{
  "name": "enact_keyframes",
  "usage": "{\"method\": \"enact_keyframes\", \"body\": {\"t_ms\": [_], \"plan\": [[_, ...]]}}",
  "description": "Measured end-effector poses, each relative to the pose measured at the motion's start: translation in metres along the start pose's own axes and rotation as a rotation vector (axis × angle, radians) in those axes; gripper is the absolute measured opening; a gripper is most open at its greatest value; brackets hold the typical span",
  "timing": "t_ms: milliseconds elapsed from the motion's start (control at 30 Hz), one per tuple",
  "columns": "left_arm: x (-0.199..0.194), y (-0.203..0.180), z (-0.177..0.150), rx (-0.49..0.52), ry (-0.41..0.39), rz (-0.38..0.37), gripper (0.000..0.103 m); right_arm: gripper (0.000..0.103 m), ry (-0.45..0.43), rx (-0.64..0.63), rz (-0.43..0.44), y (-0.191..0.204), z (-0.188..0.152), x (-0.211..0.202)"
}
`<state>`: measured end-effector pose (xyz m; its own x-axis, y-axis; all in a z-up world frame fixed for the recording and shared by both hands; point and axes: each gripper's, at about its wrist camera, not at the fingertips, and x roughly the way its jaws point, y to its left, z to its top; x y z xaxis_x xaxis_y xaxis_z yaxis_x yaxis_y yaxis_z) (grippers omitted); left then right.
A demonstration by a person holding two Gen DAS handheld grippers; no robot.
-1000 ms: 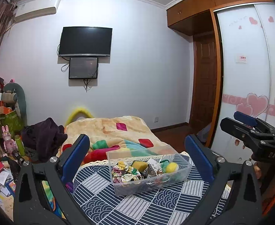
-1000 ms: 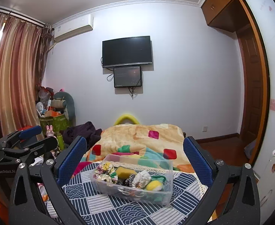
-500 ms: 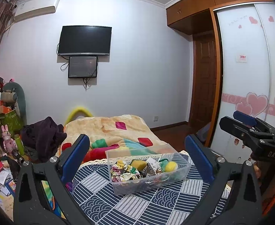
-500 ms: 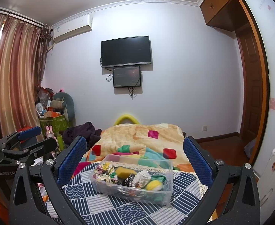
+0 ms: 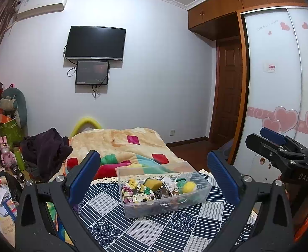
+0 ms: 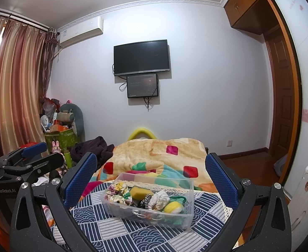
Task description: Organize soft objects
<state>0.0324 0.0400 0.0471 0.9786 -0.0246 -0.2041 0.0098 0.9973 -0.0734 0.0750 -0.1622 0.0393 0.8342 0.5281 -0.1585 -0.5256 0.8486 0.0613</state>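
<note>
**Both tools wide open over the bin of soft things**

At 9 o'clock of the left wrist view: a cluttered corner with a pink rabbit toy (image 5: 5, 153) and a dark heap of clothes (image 5: 45, 149). At 7 o'clock, the left tool's blue-padded left finger; left tool (image 5: 153, 173) spread wide, gripping nothing, hovering short of the bin. At centre, near 6 o'clock: a clear plastic bin (image 5: 164, 204) resting on a navy-and-white patterned cloth (image 5: 112, 231). Inside, from left to right: a floral scrunchie (image 5: 136, 192), a yellow sponge (image 5: 153, 182), a white pouch (image 5: 170, 183), a yellow-and-white pompom (image 5: 189, 187) against the right wall. Behind the bin, toward 12 o'clock: a peach blanket (image 5: 120, 140) with coloured patches, then a wall-mounted TV (image 5: 95, 42). At 3 o'clock: the right tool (image 6: 150, 172), seen side-on there; in its own view equally wide apart, holding nothing, framing the same bin from just short of it. Far right: a wardrobe door (image 5: 273, 84) with pink hearts.
</note>
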Motion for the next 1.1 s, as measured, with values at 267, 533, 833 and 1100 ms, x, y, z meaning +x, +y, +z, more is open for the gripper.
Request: {"method": "enact_keyframes", "body": {"t_ms": [267, 533, 833, 1100], "plan": [[0.0, -0.001, 0.0, 0.001, 0.004, -0.004, 0.103, 0.103, -0.001, 0.004, -0.002, 0.002, 0.002, -0.001], [-0.001, -0.001, 0.0, -0.003, 0.013, -0.024, 0.103, 0.103, 0.0, 0.006, -0.004, 0.004, 0.001, -0.002], [-0.001, 0.006, 0.001, -0.01, 0.03, -0.043, 0.103, 0.103, -0.002, 0.005, -0.009, 0.005, 0.0, -0.003], [0.0, 0.01, 0.002, -0.009, 0.038, -0.052, 0.103, 0.103, 0.002, 0.006, -0.01, 0.006, 0.0, -0.003]]}}
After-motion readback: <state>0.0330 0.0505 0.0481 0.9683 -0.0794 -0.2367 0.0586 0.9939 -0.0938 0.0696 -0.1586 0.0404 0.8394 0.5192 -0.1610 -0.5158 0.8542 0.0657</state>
